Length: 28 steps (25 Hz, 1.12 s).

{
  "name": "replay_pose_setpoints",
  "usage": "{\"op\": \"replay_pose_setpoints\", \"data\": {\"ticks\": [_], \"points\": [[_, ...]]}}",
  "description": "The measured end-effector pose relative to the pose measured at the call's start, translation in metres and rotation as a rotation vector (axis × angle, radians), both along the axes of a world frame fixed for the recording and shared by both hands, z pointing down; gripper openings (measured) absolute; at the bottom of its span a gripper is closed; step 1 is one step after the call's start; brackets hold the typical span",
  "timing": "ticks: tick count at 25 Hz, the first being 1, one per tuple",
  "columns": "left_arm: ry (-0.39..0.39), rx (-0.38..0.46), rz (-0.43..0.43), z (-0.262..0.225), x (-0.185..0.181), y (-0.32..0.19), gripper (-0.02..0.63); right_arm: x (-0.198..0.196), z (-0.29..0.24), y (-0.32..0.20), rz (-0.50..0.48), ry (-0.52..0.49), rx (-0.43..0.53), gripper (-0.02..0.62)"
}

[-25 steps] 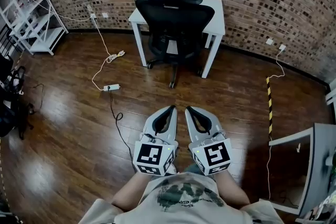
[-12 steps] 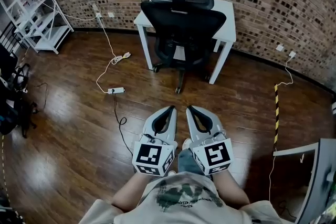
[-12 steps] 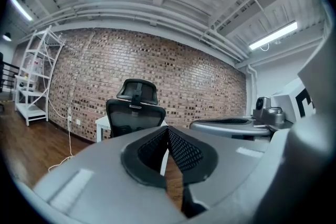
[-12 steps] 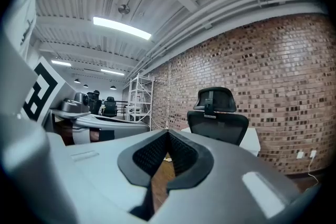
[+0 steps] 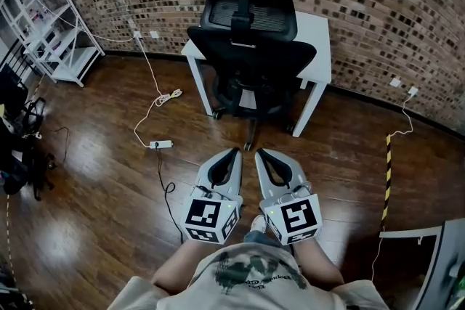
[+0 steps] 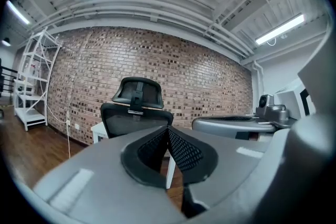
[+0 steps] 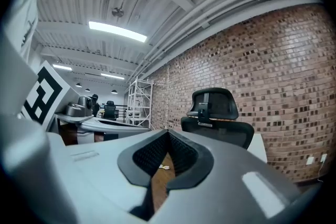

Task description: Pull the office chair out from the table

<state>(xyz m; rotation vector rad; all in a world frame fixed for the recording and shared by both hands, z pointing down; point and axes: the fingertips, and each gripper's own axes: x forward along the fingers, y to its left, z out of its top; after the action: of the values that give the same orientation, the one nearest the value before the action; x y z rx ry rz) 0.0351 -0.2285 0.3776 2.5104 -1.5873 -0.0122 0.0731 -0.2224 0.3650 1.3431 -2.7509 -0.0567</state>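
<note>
The office chair stands pushed in at the white surface, its black mesh back and curved headrest facing us and its wheeled base on the floor between the legs. Both forearms reach forward, holding the tools level and side by side. The left tool and right tool each have jaws closed tip to tip, with nothing between them. They have smooth grey shells and black ribbed pads. The chair is straight ahead of them and well apart, across glossy dark plank floor. Behind is a rough brick wall, at left a white shelf rack, and a power strip lies on the boards.
</note>
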Motion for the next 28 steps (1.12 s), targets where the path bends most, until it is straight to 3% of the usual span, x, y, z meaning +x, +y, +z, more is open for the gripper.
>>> {"op": "replay_pose_setpoints", "data": {"ticks": [16, 22, 28], "points": [[-0.041, 0.018, -0.063, -0.011, 0.011, -0.102, 0.009, 0.005, -0.007, -0.099, -0.121, -0.009, 0.000, 0.003], [-0.021, 0.044, -0.035, -0.010, 0.006, -0.141, 0.009, -0.002, -0.010, -0.132, -0.107, 0.012, 0.021, 0.003], [-0.005, 0.040, 0.025, -0.006, 0.001, -0.192, 0.009, -0.001, -0.007, -0.184, -0.028, 0.002, 0.016, 0.003]]}}
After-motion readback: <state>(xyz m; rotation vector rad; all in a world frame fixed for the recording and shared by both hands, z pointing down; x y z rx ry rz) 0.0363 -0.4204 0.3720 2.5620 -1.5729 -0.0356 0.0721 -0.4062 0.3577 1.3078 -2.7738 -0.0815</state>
